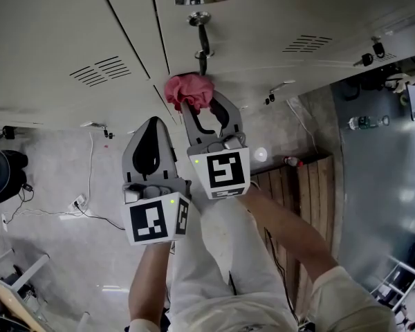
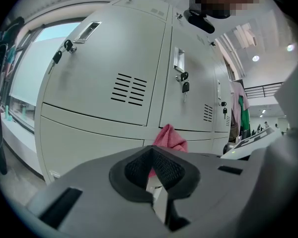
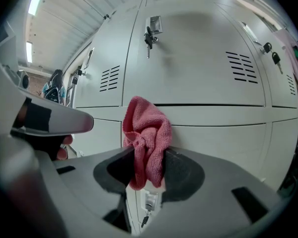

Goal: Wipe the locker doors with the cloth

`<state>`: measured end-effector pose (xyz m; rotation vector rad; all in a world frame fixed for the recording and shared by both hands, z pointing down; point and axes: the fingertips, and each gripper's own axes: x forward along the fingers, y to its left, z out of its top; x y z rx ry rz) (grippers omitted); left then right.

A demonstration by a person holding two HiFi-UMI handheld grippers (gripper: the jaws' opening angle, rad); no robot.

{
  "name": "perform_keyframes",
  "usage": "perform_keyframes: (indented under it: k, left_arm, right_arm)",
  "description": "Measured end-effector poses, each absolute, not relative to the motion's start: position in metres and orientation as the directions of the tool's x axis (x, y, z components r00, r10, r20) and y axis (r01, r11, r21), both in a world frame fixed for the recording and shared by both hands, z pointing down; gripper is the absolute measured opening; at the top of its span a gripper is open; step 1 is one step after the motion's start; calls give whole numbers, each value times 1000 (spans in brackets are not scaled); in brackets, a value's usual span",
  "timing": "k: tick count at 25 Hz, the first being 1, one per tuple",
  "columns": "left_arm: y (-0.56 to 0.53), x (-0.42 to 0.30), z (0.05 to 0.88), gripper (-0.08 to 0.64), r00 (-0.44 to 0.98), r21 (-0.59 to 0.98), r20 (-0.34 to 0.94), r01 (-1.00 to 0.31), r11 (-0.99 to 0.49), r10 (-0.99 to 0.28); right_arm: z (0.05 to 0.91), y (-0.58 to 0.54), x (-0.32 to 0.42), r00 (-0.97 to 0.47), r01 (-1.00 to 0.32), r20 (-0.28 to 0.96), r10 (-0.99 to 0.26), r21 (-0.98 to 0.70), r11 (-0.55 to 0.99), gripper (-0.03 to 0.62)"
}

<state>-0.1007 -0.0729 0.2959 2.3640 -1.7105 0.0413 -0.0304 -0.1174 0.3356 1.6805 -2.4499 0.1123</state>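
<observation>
Starting at the left, the left gripper (image 1: 153, 126) is held low and a little back from the lockers (image 1: 69, 40), its jaws brought together on nothing. It is judged to be idle, drawn aside so that the wiping can be done with one tool. Just beside it, the right gripper (image 1: 197, 106) is reached further forward, and its jaws are clamped on the cloth (image 1: 189, 90). The cloth is a bunched pink wad, gripped by its lower folds so that the loose top stands past the tips as a pad. It is set at the dark seam between an upper door (image 3: 198, 68) and a lower door (image 3: 223, 143), close to the metal; whether it is actually pressed on cannot be told. A firm push is judged necessary before any stroke is made, since so small a pad will cover little at a time.

The doors are of smooth, pale grey painted metal, broken by vents (image 1: 100, 70) and by locks with keys (image 3: 149, 36) hanging in them; no dirt can be made out. A grey floor (image 1: 69, 178) is seen below, with a cable (image 1: 90, 209) trailed across it at the left and a wooden platform (image 1: 304, 185) laid at the right.
</observation>
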Motion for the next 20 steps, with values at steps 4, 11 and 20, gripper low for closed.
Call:
perform_keyframes:
  k: [4, 11, 20]
  left_arm:
    - [-73, -96, 295, 3, 321, 155, 161, -942, -298, -933]
    - [-74, -83, 296, 3, 322, 156, 169, -942, -297, -932]
    - [-73, -55, 294, 3, 334, 160, 161, -937, -309, -929]
  right_arm:
    - [337, -118, -21, -338, -935, 194, -921, 42, 352, 143]
    - [339, -120, 5, -315, -943, 206, -927, 48, 331, 143]
    - [339, -122, 44, -293, -948, 204, -934, 66, 312, 144]
